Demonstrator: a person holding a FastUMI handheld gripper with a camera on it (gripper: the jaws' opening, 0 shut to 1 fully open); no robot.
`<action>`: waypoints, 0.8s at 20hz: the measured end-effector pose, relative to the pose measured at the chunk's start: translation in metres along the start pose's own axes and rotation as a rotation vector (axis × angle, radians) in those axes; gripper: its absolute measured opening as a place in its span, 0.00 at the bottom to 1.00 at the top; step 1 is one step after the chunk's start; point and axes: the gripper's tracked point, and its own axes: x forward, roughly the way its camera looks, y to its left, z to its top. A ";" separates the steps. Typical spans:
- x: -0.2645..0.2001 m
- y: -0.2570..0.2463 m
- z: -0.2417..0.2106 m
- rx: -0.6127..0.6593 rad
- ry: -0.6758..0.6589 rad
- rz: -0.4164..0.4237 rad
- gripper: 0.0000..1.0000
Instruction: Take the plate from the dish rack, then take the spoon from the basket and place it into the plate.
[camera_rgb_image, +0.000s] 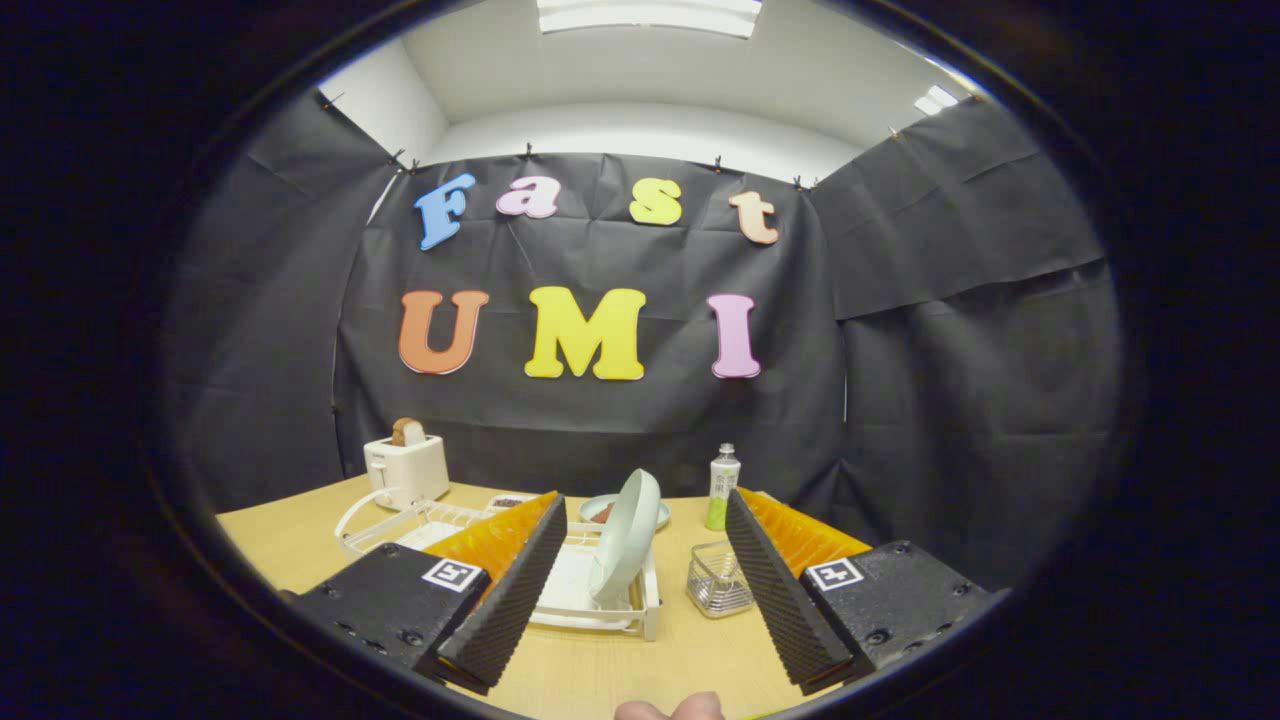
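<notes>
Hand-held gripper (640, 590) released, fingers wide apart, nothing between them. One plate (625, 535) stands on edge just ahead in one white dish rack (600, 600), long axis upright, tilted slightly. One wire basket (718, 580) beside rack on bench (300, 540). One toaster (405, 468), one bottle (722, 487) beyond.

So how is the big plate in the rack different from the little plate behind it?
The plate in the dish rack stands on its edge, leaning; the small dish behind it lies flat on the table. The racked plate looks bigger, though it is also nearer. The dish seems to hold something dark; the plate looks bare. Both are round and pale greenish. The open gripper hangs before the rack, touching neither.
</notes>
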 end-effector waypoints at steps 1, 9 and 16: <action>0.000 0.000 -0.001 -0.003 0.004 0.003 1.00; 0.011 0.004 -0.018 0.016 0.062 0.032 1.00; 0.034 0.009 -0.006 -0.006 0.070 0.059 1.00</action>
